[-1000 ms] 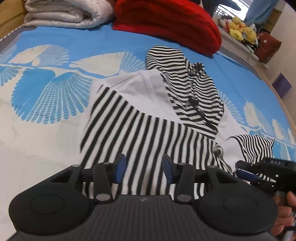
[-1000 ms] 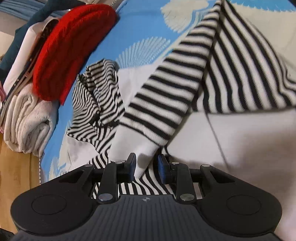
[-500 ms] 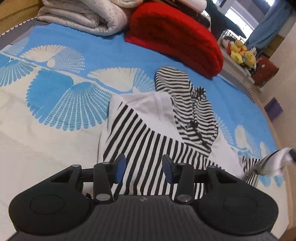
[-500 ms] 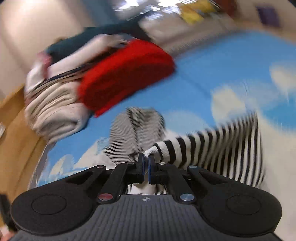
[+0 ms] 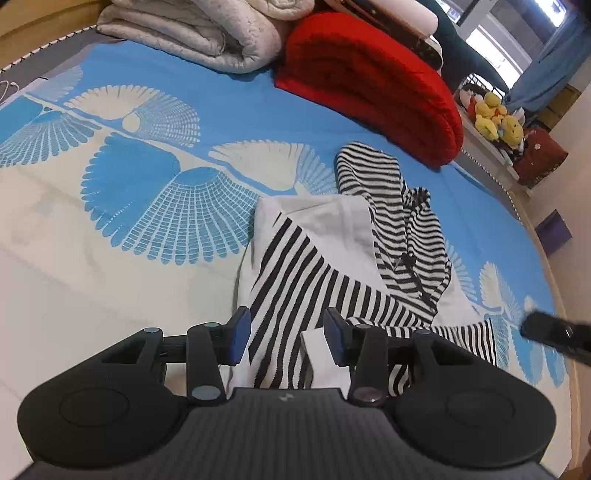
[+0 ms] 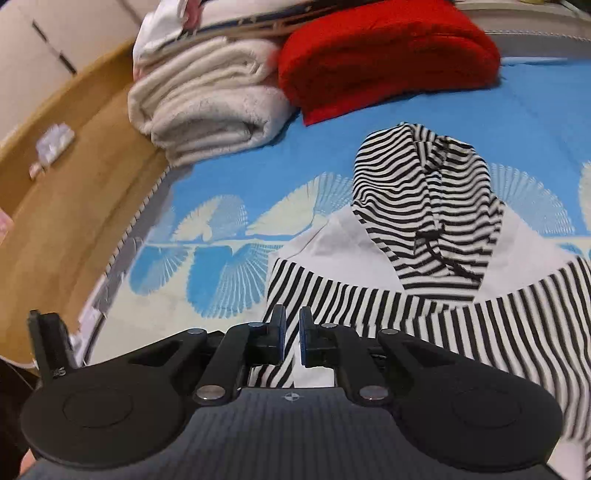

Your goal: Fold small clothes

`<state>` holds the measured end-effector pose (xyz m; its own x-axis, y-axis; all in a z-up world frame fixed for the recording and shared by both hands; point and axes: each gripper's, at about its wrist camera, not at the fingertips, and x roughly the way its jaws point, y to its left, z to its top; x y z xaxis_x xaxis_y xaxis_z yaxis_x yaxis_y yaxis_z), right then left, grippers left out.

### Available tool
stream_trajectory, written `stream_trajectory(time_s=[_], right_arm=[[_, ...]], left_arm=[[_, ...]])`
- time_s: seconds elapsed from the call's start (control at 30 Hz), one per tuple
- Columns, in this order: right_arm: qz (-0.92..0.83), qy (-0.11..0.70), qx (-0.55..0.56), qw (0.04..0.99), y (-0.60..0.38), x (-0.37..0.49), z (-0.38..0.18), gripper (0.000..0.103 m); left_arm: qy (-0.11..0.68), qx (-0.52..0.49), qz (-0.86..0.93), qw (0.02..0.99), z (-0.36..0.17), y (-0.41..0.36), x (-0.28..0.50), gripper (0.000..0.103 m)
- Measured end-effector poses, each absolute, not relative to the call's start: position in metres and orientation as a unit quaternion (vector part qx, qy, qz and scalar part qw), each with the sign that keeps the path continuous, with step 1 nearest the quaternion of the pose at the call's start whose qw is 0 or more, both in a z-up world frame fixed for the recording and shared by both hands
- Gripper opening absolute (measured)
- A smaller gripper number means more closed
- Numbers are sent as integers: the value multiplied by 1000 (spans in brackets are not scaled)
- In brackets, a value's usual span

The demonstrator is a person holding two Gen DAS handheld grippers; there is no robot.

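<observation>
Lying flat on the bed (image 5: 122, 295), the striped hoodie (image 5: 306, 280) runs lengthwise away from both claws, hood farthest. The left claw (image 5: 282, 338) hangs released above the hem. The right claw (image 6: 291, 338), having just parted slightly, holds nothing, near the folded sleeve.

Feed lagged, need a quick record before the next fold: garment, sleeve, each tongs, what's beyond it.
garment: striped hoodie, lying on the bed, hood farthest from the tongs
sleeve: one laid across the body, white cuff near the left tongs
left tongs: open, above the hoodie, gripping nothing
right tongs: narrow gap, jaws just been opening, nothing pinched
beyond: red blanket and folded quilt
</observation>
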<state>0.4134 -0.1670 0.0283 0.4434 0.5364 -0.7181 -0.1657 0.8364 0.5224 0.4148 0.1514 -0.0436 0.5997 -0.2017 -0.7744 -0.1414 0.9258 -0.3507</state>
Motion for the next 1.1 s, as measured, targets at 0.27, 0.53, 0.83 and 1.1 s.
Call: stream_trajectory(time_s=[0.27, 0.53, 0.83, 1.1], right_arm=[[125, 443, 162, 873, -233, 363, -9, 30], [50, 422, 72, 902, -254, 366, -54, 32], [22, 449, 134, 883, -270, 360, -71, 32], [-26, 464, 97, 880, -253, 365, -92, 32]], left_arm=[[514, -217, -48, 828, -91, 115, 422, 48], [549, -159, -35, 820, -126, 80, 429, 39], [481, -119, 8, 869, -86, 75, 423, 0], [496, -80, 75, 861, -82, 93, 424, 1]])
